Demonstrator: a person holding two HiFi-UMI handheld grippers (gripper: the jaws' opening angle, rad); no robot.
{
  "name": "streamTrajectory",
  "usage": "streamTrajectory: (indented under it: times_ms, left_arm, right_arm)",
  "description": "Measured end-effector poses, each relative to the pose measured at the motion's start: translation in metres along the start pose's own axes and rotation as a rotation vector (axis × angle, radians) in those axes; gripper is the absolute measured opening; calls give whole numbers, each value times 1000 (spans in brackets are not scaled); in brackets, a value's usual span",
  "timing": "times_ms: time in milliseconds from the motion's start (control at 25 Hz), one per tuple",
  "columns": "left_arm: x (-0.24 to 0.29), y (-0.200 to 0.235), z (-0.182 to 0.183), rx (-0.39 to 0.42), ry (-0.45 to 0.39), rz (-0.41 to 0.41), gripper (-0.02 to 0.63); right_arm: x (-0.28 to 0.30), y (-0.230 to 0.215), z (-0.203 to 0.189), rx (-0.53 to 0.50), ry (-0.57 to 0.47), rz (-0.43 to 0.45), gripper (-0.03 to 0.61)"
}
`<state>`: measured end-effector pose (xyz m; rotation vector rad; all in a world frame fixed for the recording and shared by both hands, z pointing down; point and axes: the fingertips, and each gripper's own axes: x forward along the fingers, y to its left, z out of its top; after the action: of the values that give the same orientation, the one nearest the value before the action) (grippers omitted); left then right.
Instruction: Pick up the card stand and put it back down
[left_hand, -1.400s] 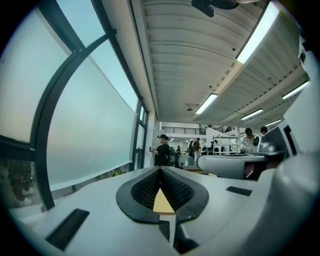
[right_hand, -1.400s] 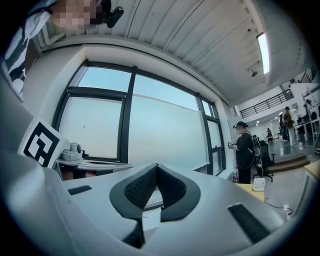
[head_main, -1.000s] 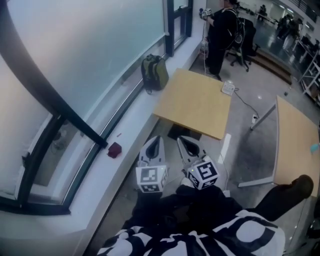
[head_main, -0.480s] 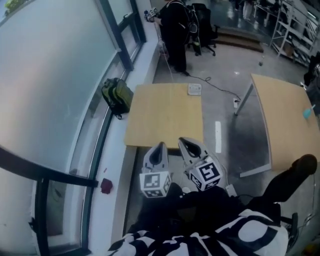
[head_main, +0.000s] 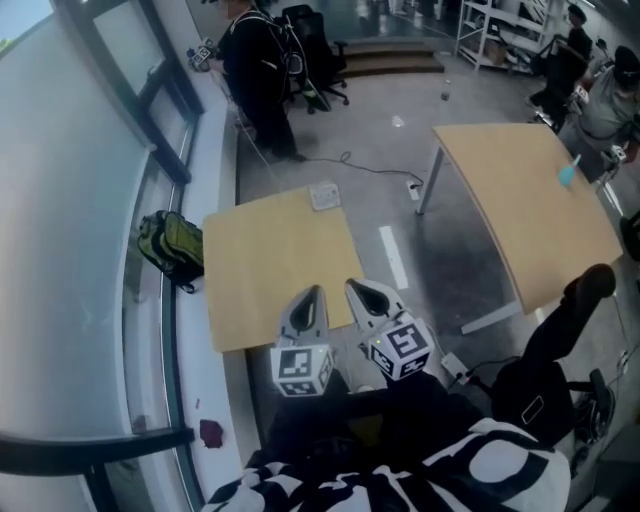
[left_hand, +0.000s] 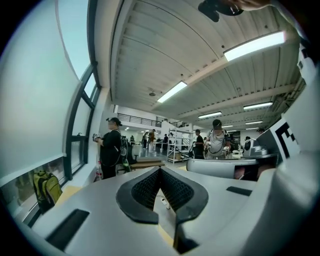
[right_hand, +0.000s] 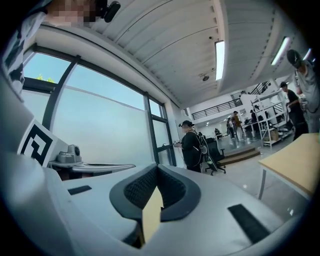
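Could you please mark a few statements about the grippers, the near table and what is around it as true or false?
1. The left gripper and the right gripper both have their jaws together with nothing between them. True.
2. The green backpack lies on the wooden table. False: it sits on the window ledge, beside the table.
3. A small white object lies at the far edge of the wooden table. True.
4. The left gripper holds a card stand. False: it is shut and empty.
5. A person in dark clothing stands beyond the wooden table. True.
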<state>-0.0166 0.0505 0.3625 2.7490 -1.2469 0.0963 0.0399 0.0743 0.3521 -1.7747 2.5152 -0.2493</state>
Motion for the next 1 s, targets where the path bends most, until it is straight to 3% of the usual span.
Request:
streamTrajectory:
  times_ms: [360,560,1000]
  left_arm:
    - [68,72,41,84,-63,-110,3]
    - [87,103,33,68,-39,-145,3]
    - [130,96,-1,40,15,-371,3]
  right_arm:
    - [94,-6,34,-50,-116,-85,19]
    - [110,-19,39,-41,-180,-125,18]
    - [126,-61,0,-12,-80,-233,18]
